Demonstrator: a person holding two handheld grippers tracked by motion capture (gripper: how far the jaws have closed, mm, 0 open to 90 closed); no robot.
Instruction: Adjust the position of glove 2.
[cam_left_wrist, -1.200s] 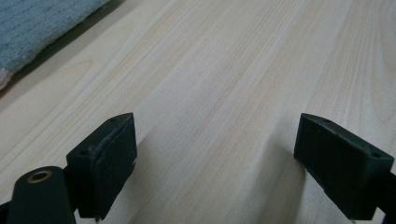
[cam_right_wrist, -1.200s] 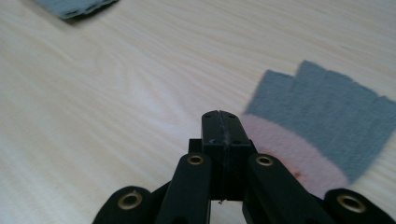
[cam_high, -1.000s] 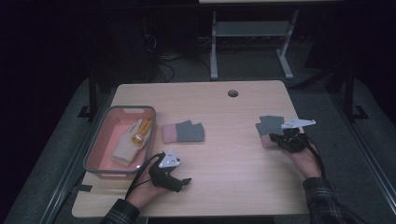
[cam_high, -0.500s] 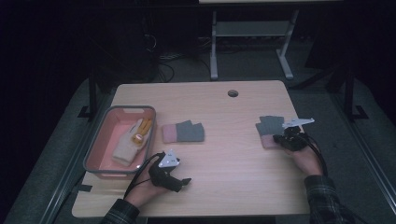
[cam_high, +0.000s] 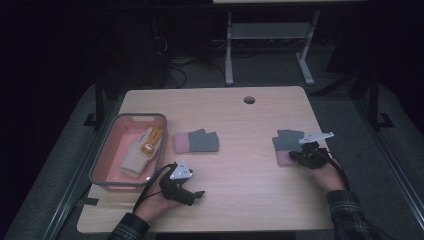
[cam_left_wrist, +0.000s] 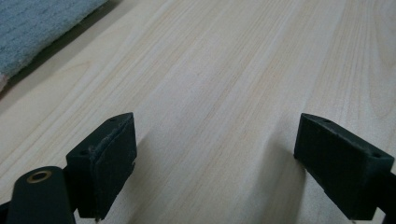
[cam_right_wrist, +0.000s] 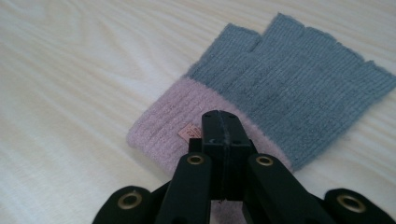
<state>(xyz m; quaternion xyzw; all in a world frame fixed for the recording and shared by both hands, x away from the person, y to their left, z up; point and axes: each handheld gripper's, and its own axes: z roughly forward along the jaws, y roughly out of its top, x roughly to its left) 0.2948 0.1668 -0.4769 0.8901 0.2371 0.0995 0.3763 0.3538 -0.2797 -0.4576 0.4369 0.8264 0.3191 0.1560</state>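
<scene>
**Inspector:** Report the state of your right gripper (cam_right_wrist: 219, 128).

**Me:** Its jaws are pressed together over the pink cuff of the right-hand fingerless glove (cam_right_wrist: 280, 88). I judge they pinch the cuff's knit, though the fabric between them is hidden. The glove lies flat near the table's (cam_high: 240, 170) right edge, grey fingers pointing away from me.

**Inspector:** And the left gripper (cam_left_wrist: 229, 158)?

**Me:** Spread wide, empty, low over bare wood near the front edge. The matching glove (cam_high: 196, 142) lies mid-table; a pink basket (cam_high: 100, 160) at the left holds a cream glove (cam_high: 135, 157).

**Inspector:** How should the lift go?

**Me:** My judgement: raise by the cuff slowly, so a thin bite of knit doesn't slip free.

**Inspector:** Change since a second ago?

**Me:** Slight. My right hand (cam_high: 325, 172) has drawn a little towards me; the glove is more exposed. Left unchanged.
</scene>
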